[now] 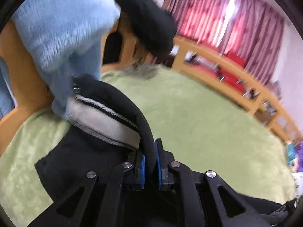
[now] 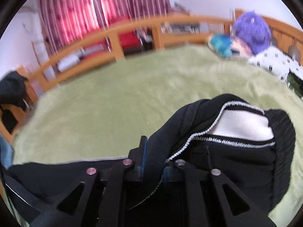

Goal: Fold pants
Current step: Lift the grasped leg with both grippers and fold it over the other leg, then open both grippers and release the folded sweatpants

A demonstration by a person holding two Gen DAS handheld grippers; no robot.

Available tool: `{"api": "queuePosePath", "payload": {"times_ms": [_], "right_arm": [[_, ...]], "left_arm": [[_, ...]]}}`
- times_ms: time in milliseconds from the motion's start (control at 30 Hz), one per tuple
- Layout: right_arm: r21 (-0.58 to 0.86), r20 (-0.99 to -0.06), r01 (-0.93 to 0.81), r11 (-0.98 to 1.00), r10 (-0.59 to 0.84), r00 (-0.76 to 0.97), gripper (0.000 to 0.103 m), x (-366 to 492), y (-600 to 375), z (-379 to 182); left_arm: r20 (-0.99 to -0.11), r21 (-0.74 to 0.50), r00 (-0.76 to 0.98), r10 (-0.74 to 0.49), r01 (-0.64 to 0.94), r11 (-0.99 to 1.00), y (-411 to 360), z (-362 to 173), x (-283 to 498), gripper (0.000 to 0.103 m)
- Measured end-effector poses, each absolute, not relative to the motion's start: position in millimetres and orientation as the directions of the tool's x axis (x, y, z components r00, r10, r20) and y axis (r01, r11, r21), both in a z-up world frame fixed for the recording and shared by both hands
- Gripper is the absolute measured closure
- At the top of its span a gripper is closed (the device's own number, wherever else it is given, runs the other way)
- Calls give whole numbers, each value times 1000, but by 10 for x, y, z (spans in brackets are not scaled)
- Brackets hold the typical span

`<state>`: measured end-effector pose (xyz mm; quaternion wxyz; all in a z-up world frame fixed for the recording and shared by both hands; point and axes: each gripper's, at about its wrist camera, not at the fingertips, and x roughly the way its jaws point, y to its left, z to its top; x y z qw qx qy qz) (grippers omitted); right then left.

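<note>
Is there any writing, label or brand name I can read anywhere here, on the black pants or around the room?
None can be read.
Black pants: white lining and stitching show, but no label or print.
Patterned pillow: dark marks, too blurred to tell whether they are text.
Shelf items: blurred, nothing legible.

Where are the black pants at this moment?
The black pants are on the green blanket, clamped by both grippers: the left gripper pinches a black edge, the right gripper grips near the white lining.
</note>
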<state>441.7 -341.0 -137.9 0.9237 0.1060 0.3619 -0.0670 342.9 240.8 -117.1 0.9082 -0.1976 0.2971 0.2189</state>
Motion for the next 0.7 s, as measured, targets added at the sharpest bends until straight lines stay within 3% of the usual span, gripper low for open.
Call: {"api": "queuePosePath", "payload": {"times_ms": [67,100,133,167,200,233,400,700], "right_arm": [[109,-752,201,973,-52,657,79,4535,-3385,-1629],[84,-757,195,977,-65,650,78,4511,-3363,-1678],[54,-748,181,982,-80,658,72,4453,-3332,-1678],[27,-742,170,985,-94,663,64,4385,-3301,-1644],[-3,-739,173,985,-119,663,45,4315,-3278,-1580],[-18,-729,183,983,-138,670,37,4263,-3256,-1516],[-28,-666,134,991,-119,736,37,3805,-3081,-1123],[30,-684,69,997,-30,728,37,2915,-2514,-1254]], "left_arm": [[-675,-123,647,354,-572,811,2393,-1279,3451,75],[-669,-96,643,373,-573,814,2390,-1276,3402,63],[-663,-88,643,383,-575,814,2410,-1259,3361,41],[-651,-93,653,388,-575,813,2432,-1217,3275,31],[-622,-113,682,384,-563,818,2455,-1151,3144,23],[-603,-119,698,387,-557,822,2471,-1089,3045,23],[-584,-26,682,440,-557,830,2576,-905,2525,23],[-691,-162,657,301,-547,821,3170,-1494,1953,24]]}}
